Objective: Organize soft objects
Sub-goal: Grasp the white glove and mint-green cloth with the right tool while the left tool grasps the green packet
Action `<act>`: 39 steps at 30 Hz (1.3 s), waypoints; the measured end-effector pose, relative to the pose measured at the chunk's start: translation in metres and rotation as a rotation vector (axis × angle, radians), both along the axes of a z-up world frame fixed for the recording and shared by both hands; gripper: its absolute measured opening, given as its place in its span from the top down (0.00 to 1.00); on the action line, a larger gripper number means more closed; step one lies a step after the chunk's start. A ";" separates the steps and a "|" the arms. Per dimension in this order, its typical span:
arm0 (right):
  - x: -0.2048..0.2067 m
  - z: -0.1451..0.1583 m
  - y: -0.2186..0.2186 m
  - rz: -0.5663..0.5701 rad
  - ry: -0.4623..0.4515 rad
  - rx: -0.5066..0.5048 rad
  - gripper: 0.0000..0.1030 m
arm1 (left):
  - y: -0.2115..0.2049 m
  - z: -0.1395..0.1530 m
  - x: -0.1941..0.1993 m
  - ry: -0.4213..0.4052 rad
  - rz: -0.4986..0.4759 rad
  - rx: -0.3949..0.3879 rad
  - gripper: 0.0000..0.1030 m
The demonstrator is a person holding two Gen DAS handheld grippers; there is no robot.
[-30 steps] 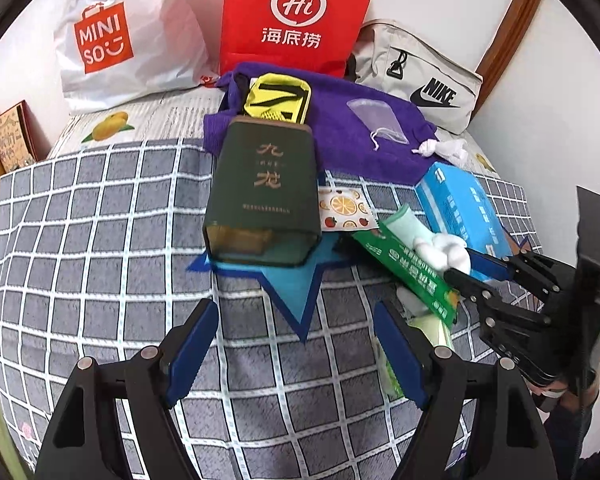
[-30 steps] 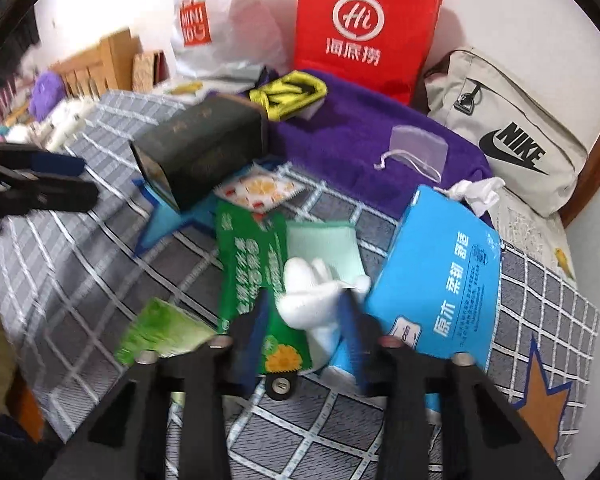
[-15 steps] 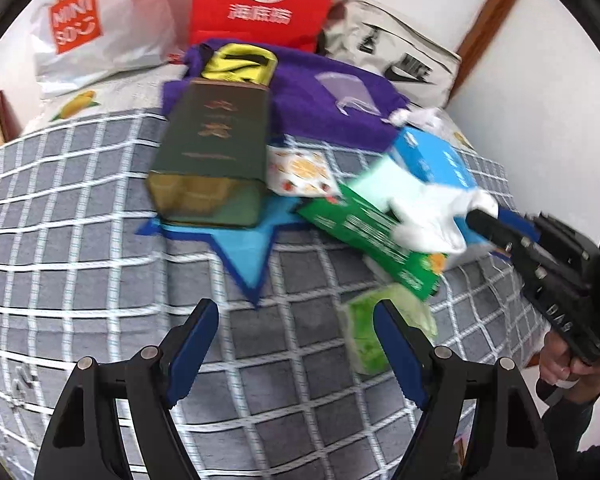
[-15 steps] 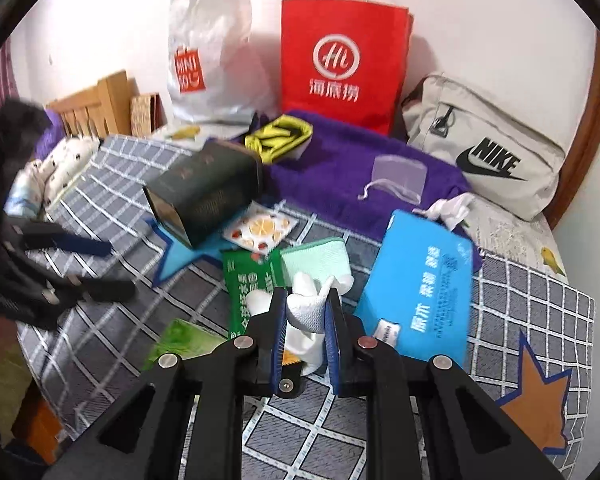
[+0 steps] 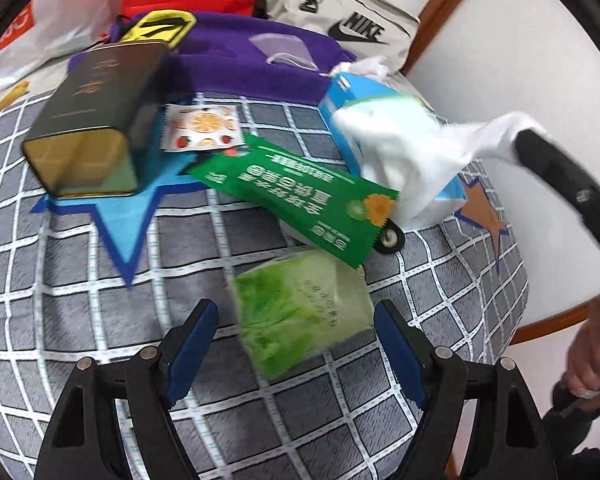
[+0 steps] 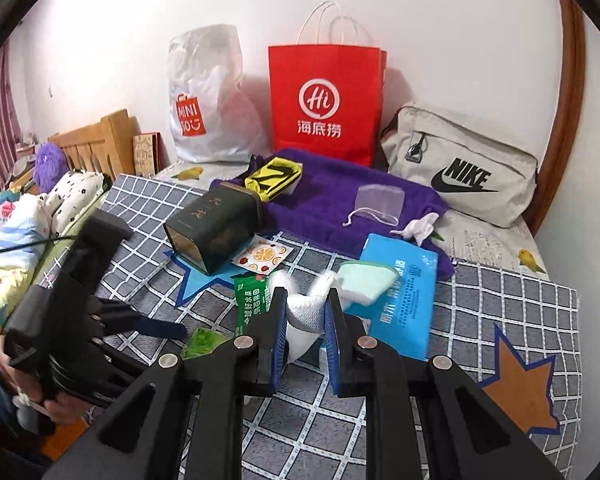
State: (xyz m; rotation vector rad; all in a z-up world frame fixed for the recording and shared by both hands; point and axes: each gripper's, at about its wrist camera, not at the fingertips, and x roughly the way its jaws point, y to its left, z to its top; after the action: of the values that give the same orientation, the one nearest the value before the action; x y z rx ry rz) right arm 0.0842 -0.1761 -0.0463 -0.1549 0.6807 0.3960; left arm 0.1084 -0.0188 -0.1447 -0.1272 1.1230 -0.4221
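My right gripper [image 6: 306, 300] is shut on a white soft cloth [image 6: 300, 320] and holds it above the checked bedspread [image 6: 500, 300]. The left wrist view shows the same cloth [image 5: 412, 160] hanging from my right gripper [image 5: 520, 136], blurred. My left gripper [image 5: 294, 344] is open and points down at a light green soft pack [image 5: 304, 312], which lies between its fingers with a gap on each side. From the right wrist the left gripper [image 6: 156, 328] shows at the left, over that pack [image 6: 200, 342].
A green sachet [image 5: 300, 196], a blue tissue pack [image 6: 400, 300] under a mint pack [image 6: 366, 280], a fruit-print sachet [image 5: 200, 128] and a dark green tin [image 5: 96, 120] lie close together. Behind are a purple towel [image 6: 340, 200], a red bag [image 6: 324, 100] and a Nike bag [image 6: 460, 168].
My right gripper closed on the white cloth and lifted it off the pile. My left gripper swung right and down, until the light green pack came between its fingers.
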 end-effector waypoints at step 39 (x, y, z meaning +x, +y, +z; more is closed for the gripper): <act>-0.055 -0.046 -0.078 -0.134 0.173 0.027 0.43 | -0.017 0.001 -0.005 -0.021 -0.016 0.043 0.26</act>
State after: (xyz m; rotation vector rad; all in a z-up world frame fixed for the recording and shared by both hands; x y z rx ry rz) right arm 0.0297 -0.2541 -0.0923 -0.0488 0.8512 0.2921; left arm 0.1035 -0.0356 -0.1439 -0.0758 1.1127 -0.4121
